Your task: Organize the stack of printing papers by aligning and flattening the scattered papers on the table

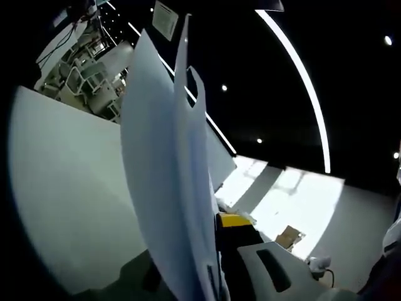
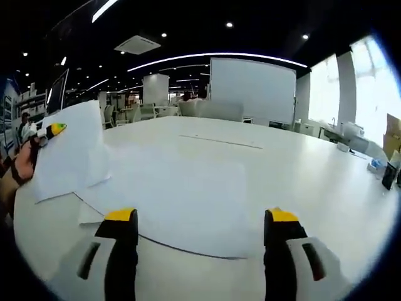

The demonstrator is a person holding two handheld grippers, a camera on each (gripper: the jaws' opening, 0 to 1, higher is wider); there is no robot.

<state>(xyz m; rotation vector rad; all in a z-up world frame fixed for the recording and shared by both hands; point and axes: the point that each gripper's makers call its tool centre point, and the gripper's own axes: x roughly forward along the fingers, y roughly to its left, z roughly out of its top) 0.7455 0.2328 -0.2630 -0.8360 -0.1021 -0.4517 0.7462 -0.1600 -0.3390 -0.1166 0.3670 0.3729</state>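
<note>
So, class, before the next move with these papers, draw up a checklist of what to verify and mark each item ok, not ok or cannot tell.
1. Left tool grips lifted sheets: ok, sheets rise between its jaws in the left gripper view.
2. Right tool free: ok, jaws apart, nothing between them.
3. Papers on the table aligned: not ok, the flat sheets lie offset, corners sticking out.
4. Lifted sheets flat: not ok, they curve and fan apart.
5. Room on the table to set them down: ok, bare white surface beyond the flat sheets.
6. Number of sheets held: cannot tell.
</note>
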